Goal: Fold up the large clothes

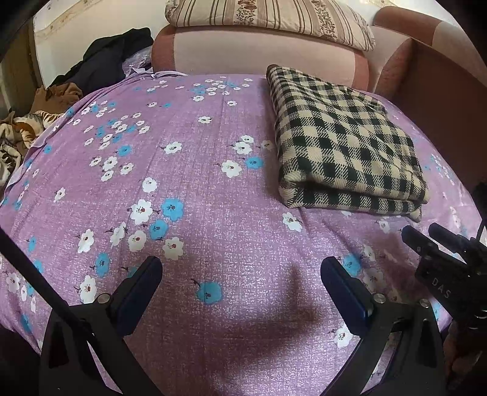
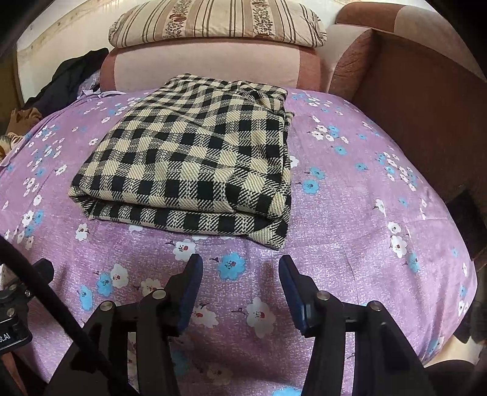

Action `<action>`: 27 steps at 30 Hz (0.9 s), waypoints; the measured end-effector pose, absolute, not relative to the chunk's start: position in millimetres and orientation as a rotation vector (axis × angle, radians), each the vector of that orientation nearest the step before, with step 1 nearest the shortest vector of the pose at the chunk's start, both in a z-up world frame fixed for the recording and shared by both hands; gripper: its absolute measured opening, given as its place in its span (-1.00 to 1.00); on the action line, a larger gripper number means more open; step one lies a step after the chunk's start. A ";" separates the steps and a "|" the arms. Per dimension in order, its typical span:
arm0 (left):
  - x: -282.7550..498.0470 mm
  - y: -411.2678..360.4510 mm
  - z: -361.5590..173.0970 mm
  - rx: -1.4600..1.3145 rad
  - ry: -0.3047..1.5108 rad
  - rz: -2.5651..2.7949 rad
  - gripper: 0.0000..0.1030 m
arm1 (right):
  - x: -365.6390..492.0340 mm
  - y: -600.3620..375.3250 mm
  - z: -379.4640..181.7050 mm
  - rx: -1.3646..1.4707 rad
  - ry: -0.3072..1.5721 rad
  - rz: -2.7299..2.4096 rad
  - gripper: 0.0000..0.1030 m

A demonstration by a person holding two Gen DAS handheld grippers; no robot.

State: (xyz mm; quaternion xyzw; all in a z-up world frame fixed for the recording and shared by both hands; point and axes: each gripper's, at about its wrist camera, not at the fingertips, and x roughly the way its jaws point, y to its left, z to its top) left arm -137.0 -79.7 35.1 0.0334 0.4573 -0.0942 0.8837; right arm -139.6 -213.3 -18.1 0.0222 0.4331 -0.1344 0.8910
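A black-and-beige checked garment lies folded into a thick rectangle on the purple flowered bedsheet, right of centre in the left wrist view. In the right wrist view the same folded garment sits just beyond the fingertips. My left gripper hovers open over bare sheet, well to the left of the garment. My right gripper stands open with only sheet between its blue pads, a short gap short of the folded edge. Part of the right gripper's body shows at the right edge of the left wrist view.
A pink-and-brown sofa back with a striped pillow rises behind the bed. A brown wooden panel borders the right side. Dark clothes and patterned fabric are heaped at the far left.
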 end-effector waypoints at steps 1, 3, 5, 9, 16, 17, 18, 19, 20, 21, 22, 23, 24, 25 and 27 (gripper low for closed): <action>-137.3 -79.7 35.0 0.068 0.952 -0.196 1.00 | -139.5 -213.0 -18.2 0.044 0.899 -0.281 0.10; -137.4 -79.0 35.3 0.067 0.953 -0.197 1.00 | -139.4 -212.6 -18.0 0.034 0.897 -0.287 0.11; -137.4 -78.8 35.1 0.069 0.954 -0.198 1.00 | -139.3 -212.5 -18.1 0.030 0.895 -0.288 0.12; -138.4 -78.4 33.7 0.071 0.957 -0.202 1.00 | -139.7 -212.4 -17.9 0.028 0.894 -0.290 0.14; -138.8 -79.8 33.8 0.076 0.957 -0.202 1.00 | -139.2 -212.5 -17.7 0.025 0.894 -0.290 0.15; -138.8 -79.9 33.5 0.078 0.958 -0.203 1.00 | -139.5 -212.3 -17.4 0.024 0.893 -0.291 0.15; -138.9 -80.2 33.3 0.078 0.959 -0.204 1.00 | -139.5 -212.5 -17.1 0.023 0.891 -0.292 0.16; -138.9 -80.4 33.2 0.079 0.959 -0.205 1.00 | -139.6 -212.6 -16.8 0.022 0.889 -0.293 0.16; -139.1 -80.4 32.7 0.080 0.961 -0.206 1.00 | -139.7 -212.7 -16.3 0.021 0.886 -0.293 0.16; -139.0 -80.2 32.3 0.081 0.962 -0.206 1.00 | -139.9 -212.5 -16.0 0.020 0.884 -0.294 0.16; -138.8 -80.0 31.7 0.081 0.963 -0.206 1.00 | -140.1 -212.2 -15.6 0.018 0.882 -0.295 0.16; -138.7 -79.9 31.3 0.081 0.964 -0.205 1.00 | -140.0 -212.4 -15.4 0.016 0.881 -0.296 0.16; -138.5 -79.6 31.1 0.082 0.964 -0.204 1.00 | -139.8 -212.3 -15.4 0.014 0.881 -0.296 0.16; -138.5 -79.2 30.9 0.083 0.964 -0.204 1.00 | -139.7 -212.3 -15.6 0.015 0.882 -0.296 0.17; -138.3 -79.0 30.8 0.081 0.963 -0.205 1.00 | -139.4 -212.3 -15.9 0.015 0.885 -0.296 0.17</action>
